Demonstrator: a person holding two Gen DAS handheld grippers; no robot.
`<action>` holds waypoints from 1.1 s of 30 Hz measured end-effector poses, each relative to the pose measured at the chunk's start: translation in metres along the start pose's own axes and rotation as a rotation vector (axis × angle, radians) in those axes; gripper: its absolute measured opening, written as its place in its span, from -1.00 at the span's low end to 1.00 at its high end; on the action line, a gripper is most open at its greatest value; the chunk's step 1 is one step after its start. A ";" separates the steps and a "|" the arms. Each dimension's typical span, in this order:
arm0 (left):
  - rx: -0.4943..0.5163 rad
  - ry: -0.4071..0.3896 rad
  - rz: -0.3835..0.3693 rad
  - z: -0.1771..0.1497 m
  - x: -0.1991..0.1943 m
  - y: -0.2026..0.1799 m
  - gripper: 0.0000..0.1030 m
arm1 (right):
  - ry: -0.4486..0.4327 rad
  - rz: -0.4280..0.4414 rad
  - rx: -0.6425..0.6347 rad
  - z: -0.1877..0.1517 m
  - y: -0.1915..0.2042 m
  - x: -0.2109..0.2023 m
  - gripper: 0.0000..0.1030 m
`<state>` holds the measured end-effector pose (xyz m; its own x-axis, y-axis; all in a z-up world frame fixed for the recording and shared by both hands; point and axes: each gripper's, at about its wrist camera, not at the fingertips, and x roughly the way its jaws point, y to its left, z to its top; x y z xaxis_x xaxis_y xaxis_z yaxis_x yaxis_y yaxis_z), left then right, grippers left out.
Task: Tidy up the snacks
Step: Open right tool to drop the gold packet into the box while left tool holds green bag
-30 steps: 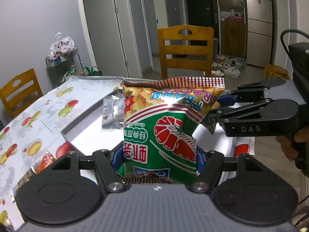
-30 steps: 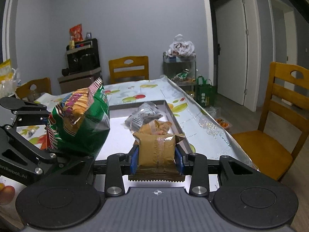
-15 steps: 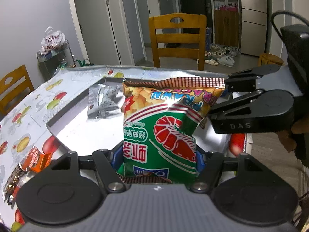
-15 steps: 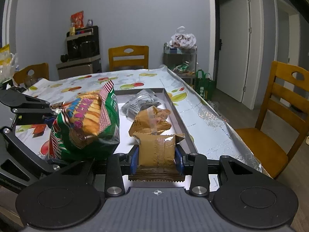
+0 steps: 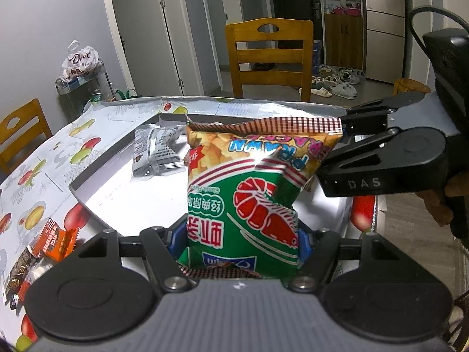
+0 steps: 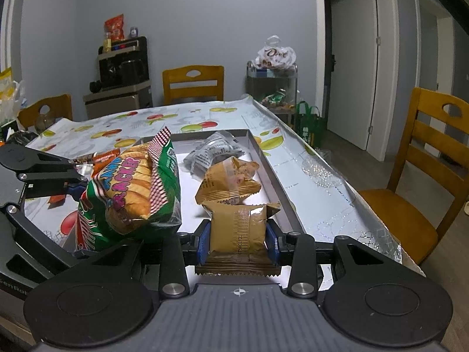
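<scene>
Two grippers hover lower over the white tray (image 6: 265,158) than a second ago. The left gripper (image 5: 243,240) stays clamped on a green prawn cracker bag (image 5: 249,193) reading "PRAWN"; the right gripper (image 6: 238,242) on a gold snack packet (image 6: 238,231) near the tray's front edge. Only the right view shows a second gold packet (image 6: 227,186) inside the tray; the left view shows orange wrappers (image 5: 57,242) outside it, and "DAS" on the right gripper.

Left tool (image 5: 243,242) clamped shut on a load; right tool (image 6: 238,243) likewise, just beside.
</scene>
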<state>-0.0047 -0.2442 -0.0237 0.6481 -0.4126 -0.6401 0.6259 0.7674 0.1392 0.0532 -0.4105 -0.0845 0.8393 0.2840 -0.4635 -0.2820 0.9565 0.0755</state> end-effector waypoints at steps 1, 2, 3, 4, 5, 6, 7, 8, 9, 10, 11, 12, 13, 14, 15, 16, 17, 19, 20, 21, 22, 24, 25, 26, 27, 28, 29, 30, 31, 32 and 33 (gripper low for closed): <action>0.002 0.000 0.001 0.000 0.000 0.000 0.36 | 0.002 0.001 0.001 0.000 -0.001 0.000 -0.21; 0.004 -0.002 0.003 0.000 -0.001 0.000 0.37 | 0.004 0.001 0.001 0.000 -0.001 0.001 -0.21; 0.007 -0.004 0.008 0.000 0.000 0.001 0.38 | 0.006 0.003 0.002 -0.001 -0.001 0.001 -0.21; 0.009 -0.005 0.014 0.000 -0.001 0.001 0.40 | 0.008 0.004 0.002 -0.001 -0.001 0.001 -0.21; 0.010 -0.006 0.019 0.000 -0.001 0.002 0.44 | 0.009 0.005 0.002 -0.001 -0.001 0.001 -0.21; 0.011 -0.009 0.027 0.000 -0.002 0.002 0.49 | 0.010 0.005 0.004 -0.001 -0.001 0.001 -0.21; 0.012 -0.012 0.033 0.000 -0.002 0.003 0.52 | 0.010 0.005 0.006 -0.002 -0.001 0.001 -0.21; 0.012 -0.015 0.038 0.000 -0.002 0.003 0.55 | 0.010 0.005 0.008 -0.002 -0.002 0.001 -0.21; 0.012 -0.017 0.042 0.000 -0.003 0.004 0.57 | 0.010 0.005 0.010 -0.002 -0.002 0.001 -0.21; 0.012 -0.018 0.044 0.000 -0.003 0.005 0.57 | 0.011 0.006 0.011 -0.002 -0.003 0.002 -0.21; 0.011 -0.018 0.045 0.000 -0.004 0.005 0.58 | 0.012 0.006 0.012 -0.002 -0.003 0.001 -0.21; 0.009 -0.019 0.048 0.000 -0.004 0.006 0.58 | 0.011 0.006 0.012 -0.002 -0.003 0.001 -0.21; 0.009 -0.018 0.049 0.000 -0.004 0.006 0.58 | 0.011 0.006 0.012 -0.001 -0.003 0.001 -0.21; 0.009 -0.018 0.050 0.000 -0.004 0.007 0.58 | 0.010 0.006 0.015 -0.001 -0.003 0.001 -0.21; 0.007 -0.018 0.052 0.000 -0.004 0.007 0.58 | 0.008 0.008 0.018 -0.001 -0.004 0.000 -0.20; 0.006 -0.018 0.053 0.000 -0.005 0.007 0.58 | 0.005 0.010 0.021 -0.001 -0.004 0.000 -0.20; 0.006 -0.020 0.054 0.000 -0.005 0.007 0.59 | 0.001 0.011 0.023 0.000 -0.004 -0.001 -0.19; 0.003 -0.024 0.059 0.000 -0.006 0.008 0.63 | -0.006 0.012 0.024 0.001 -0.005 -0.003 -0.15; 0.001 -0.026 0.060 -0.001 -0.007 0.008 0.64 | -0.009 0.012 0.024 0.001 -0.004 -0.004 -0.13; -0.002 -0.029 0.060 -0.001 -0.007 0.008 0.65 | -0.011 0.013 0.025 0.001 -0.004 -0.004 -0.11; -0.007 -0.031 0.058 0.000 -0.008 0.009 0.65 | -0.013 0.015 0.027 0.001 -0.004 -0.006 -0.04; -0.015 -0.036 0.057 0.000 -0.011 0.011 0.66 | -0.023 0.020 0.034 0.002 -0.005 -0.008 0.09; -0.017 -0.038 0.057 0.000 -0.012 0.011 0.68 | -0.028 0.022 0.037 0.002 -0.005 -0.009 0.21; -0.019 -0.042 0.058 0.000 -0.014 0.012 0.71 | -0.038 0.024 0.042 0.003 -0.005 -0.011 0.33; -0.021 -0.047 0.061 -0.001 -0.016 0.013 0.73 | -0.046 0.025 0.044 0.004 -0.005 -0.012 0.37; -0.023 -0.052 0.061 -0.001 -0.017 0.014 0.73 | -0.053 0.025 0.045 0.005 -0.005 -0.013 0.45; -0.025 -0.057 0.059 -0.001 -0.019 0.015 0.74 | -0.060 0.026 0.046 0.006 -0.005 -0.015 0.52; -0.031 -0.063 0.056 -0.001 -0.022 0.016 0.77 | -0.066 0.025 0.048 0.006 -0.005 -0.016 0.54; -0.036 -0.068 0.056 -0.001 -0.023 0.017 0.80 | -0.071 0.025 0.050 0.007 -0.006 -0.016 0.55; -0.040 -0.075 0.057 -0.001 -0.025 0.018 0.85 | -0.072 0.024 0.050 0.008 -0.005 -0.017 0.57; -0.046 -0.084 0.056 -0.001 -0.028 0.019 0.86 | -0.074 0.021 0.052 0.009 -0.005 -0.017 0.58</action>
<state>-0.0115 -0.2176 -0.0040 0.7168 -0.4068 -0.5663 0.5686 0.8111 0.1371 0.0445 -0.4197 -0.0692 0.8661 0.3067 -0.3947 -0.2774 0.9518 0.1308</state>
